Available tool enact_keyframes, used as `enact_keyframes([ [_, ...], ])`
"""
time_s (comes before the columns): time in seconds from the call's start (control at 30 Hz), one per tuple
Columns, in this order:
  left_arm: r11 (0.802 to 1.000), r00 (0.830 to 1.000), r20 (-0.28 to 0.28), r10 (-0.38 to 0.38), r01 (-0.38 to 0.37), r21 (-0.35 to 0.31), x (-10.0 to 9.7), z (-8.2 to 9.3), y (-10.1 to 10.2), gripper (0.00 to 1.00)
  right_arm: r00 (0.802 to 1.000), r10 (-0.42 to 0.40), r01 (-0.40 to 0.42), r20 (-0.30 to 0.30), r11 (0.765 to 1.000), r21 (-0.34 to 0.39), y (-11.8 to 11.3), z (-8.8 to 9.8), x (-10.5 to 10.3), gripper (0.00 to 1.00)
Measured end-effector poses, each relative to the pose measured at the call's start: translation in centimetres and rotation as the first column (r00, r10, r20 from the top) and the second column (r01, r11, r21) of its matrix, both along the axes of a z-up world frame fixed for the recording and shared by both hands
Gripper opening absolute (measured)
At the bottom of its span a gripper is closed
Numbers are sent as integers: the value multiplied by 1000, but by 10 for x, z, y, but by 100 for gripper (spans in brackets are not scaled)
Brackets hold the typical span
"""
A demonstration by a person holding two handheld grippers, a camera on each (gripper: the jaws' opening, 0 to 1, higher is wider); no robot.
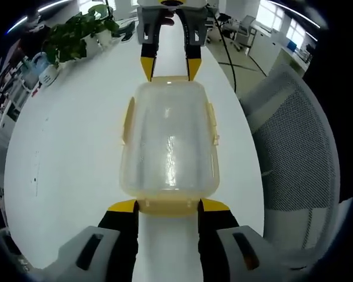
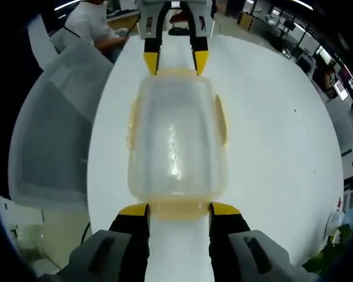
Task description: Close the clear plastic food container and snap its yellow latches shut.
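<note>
The clear plastic container (image 1: 167,138) lies lengthwise on the white table (image 1: 65,153) with its lid on. Yellow side latches (image 1: 128,120) flare outward along both long edges. My left gripper (image 1: 169,207) is open, its yellow-tipped jaws straddling the near end latch (image 1: 167,205). At the far end the right gripper (image 1: 170,67) faces me, jaws apart at the container's end. In the right gripper view the container (image 2: 176,141) sits the same way. The right gripper (image 2: 179,210) is open around its near end latch (image 2: 179,208), and the left gripper (image 2: 175,61) stands at the far end.
A leafy potted plant (image 1: 76,32) and small items stand at the table's far left. A grey mesh chair (image 1: 294,147) sits close to the table's right edge, seen also as the chair (image 2: 53,135). A person (image 2: 94,23) sits beyond it.
</note>
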State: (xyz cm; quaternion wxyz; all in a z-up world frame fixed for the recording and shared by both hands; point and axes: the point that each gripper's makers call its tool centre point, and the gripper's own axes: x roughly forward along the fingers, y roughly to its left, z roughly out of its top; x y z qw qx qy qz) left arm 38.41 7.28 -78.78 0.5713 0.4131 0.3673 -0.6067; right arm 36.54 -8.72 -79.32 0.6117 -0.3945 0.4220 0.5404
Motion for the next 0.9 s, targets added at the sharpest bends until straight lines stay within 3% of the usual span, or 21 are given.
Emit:
enact_keyframes([
  [0.9, 999, 1000, -8, 1, -1, 33, -2, -13, -3, 39, 1000, 8, -8, -2, 1000, -5, -4, -8, 0, 38],
])
